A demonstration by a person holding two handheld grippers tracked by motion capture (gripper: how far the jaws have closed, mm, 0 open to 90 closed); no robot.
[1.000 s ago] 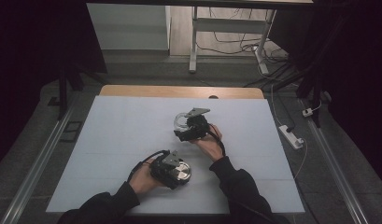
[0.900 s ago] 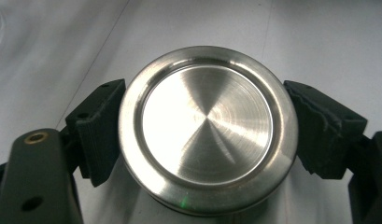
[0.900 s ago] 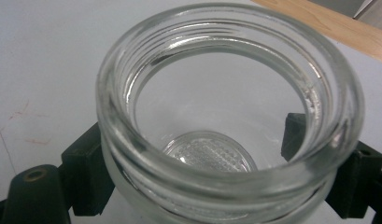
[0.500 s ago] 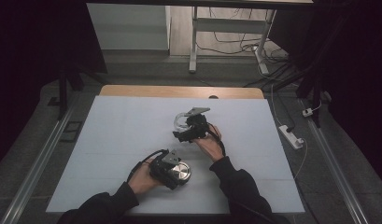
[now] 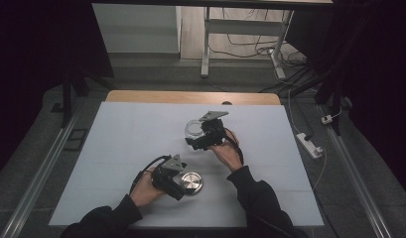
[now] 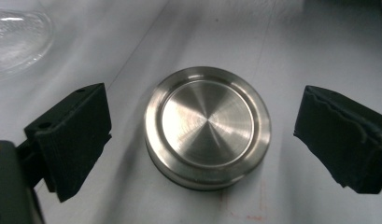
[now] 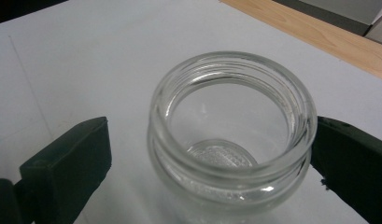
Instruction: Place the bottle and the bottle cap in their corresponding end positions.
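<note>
Fingers of both grippers gape wide — left gripper (image 6: 202,140) astride unmarked steel lid (image 6: 207,126), right gripper (image 7: 212,154) flanking glass jar (image 7: 233,135).

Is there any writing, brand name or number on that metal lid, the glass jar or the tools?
None can be read.
Lid: plain brushed metal, no text.
Jar: clear glass; its base has a raised pattern, too blurred to read as letters.
Table: faint red marks near the lid, not legible as a word.
Left gripper and right gripper: black jaws, no labels visible.
</note>
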